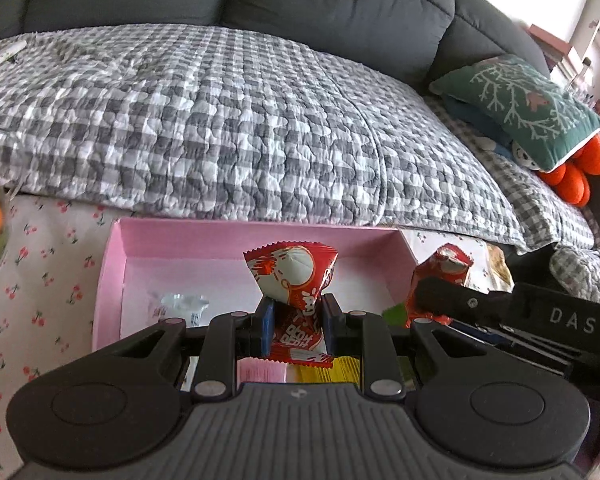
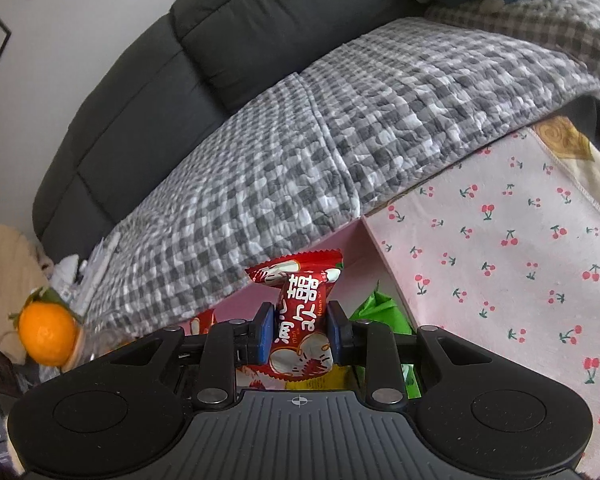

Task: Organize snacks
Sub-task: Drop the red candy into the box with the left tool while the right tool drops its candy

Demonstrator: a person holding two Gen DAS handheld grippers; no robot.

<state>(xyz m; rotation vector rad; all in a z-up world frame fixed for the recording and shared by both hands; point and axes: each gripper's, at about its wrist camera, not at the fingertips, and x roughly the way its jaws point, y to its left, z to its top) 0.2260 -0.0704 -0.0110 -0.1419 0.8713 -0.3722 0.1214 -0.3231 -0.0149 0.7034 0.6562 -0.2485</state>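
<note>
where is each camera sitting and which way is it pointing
Left wrist: on the left tongs, looking down over their red snack packet into the pink box; right tongs visible.
Right wrist: on the right tongs, clamping a second red packet.
Shared: box, grey checked sofa quilt.

Both red snack wrappers (image 1: 296, 280) (image 2: 300, 312) look like glossy, crinkled foil. The quilt (image 1: 220, 120) is puckered cloth; the pink box (image 1: 112, 264) looks matt card.
</note>
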